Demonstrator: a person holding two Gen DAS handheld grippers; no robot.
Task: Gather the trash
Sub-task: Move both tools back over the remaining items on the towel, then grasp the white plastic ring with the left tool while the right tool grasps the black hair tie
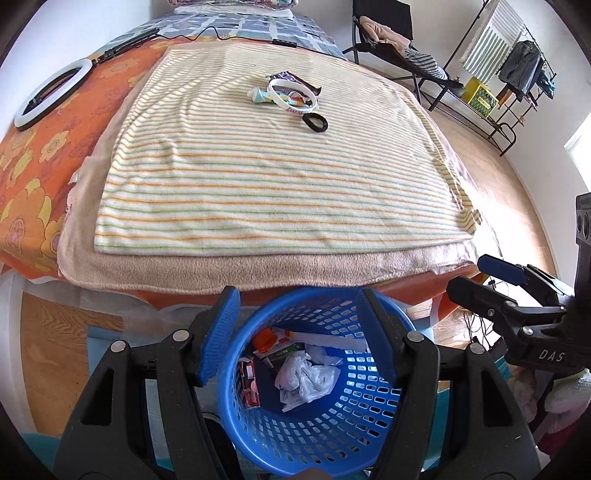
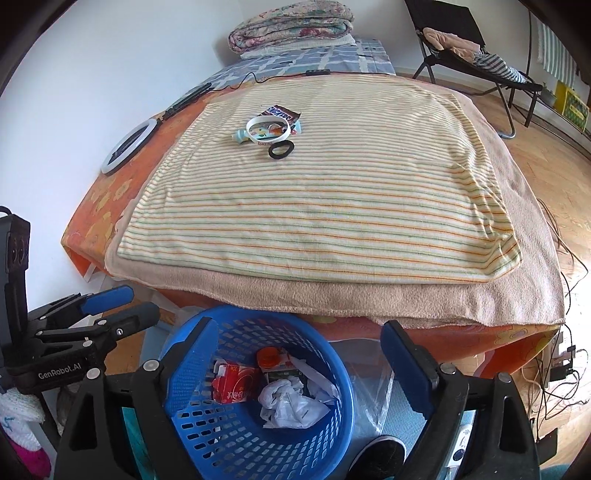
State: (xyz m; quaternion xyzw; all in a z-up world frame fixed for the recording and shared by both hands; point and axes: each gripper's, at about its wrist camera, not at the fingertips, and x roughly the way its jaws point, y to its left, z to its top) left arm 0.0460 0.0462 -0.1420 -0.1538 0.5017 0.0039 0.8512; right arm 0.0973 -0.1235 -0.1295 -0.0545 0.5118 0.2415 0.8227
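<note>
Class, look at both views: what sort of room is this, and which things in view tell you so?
Most likely a bedroom in a home. A bed covered by a striped blanket fills the view, folded quilts are stacked at its head, and clothes hang on a drying rack by the wall.

The blue basket (image 1: 325, 417) runs off at six o'clock; its trash is partly hidden by the crumpled white bag (image 1: 306, 380). The wristband's (image 2: 267, 129) lettering is unreadable.
</note>
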